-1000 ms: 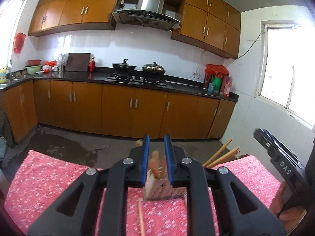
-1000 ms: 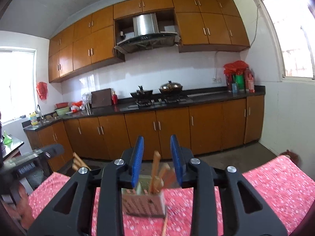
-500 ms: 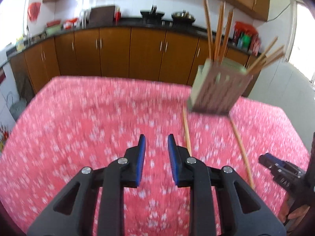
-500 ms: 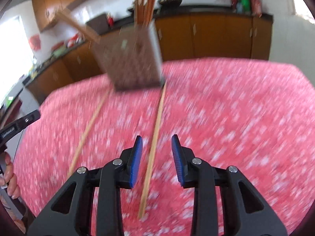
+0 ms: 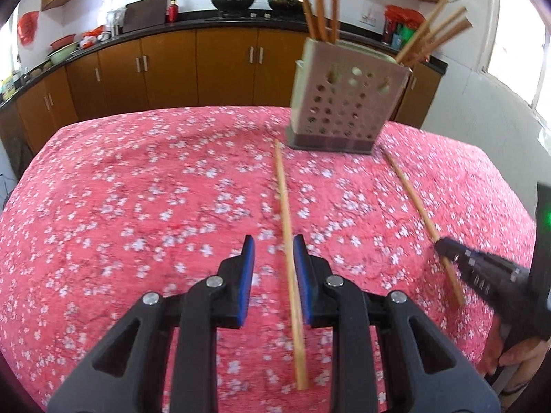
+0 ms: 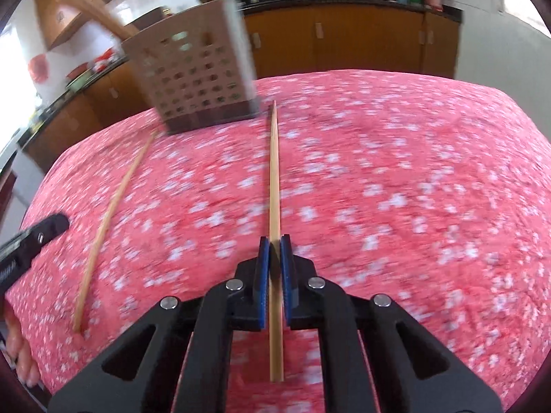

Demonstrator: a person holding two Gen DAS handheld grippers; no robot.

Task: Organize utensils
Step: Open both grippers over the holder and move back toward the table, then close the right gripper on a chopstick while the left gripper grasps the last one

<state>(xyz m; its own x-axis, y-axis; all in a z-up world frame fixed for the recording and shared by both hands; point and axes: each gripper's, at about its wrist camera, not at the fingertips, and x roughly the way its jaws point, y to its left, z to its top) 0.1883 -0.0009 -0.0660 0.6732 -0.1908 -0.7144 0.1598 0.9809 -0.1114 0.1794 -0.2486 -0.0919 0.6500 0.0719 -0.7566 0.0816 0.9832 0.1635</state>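
Observation:
A perforated beige utensil holder point(image 5: 346, 101) with several wooden chopsticks in it stands at the far side of the table; it also shows in the right wrist view point(image 6: 198, 79). Two loose chopsticks lie on the cloth. My left gripper point(image 5: 272, 251) is open, its jaws on either side of the left chopstick point(image 5: 287, 237), not closed on it. My right gripper point(image 6: 274, 246) is nearly shut around the right chopstick point(image 6: 274, 179), which lies between its pads. The right gripper also shows in the left wrist view point(image 5: 482, 275), over the right chopstick point(image 5: 413, 199). The left chopstick shows in the right wrist view point(image 6: 113, 206).
The table has a pink floral cloth point(image 5: 137, 206). Brown kitchen cabinets point(image 5: 165, 69) and a black counter with pots stand behind it. A hand point(image 6: 20, 354) shows at the lower left of the right wrist view.
Both grippers came down from the level of the holder toward the table. Each now straddles a loose chopstick. The right jaws have narrowed around theirs.

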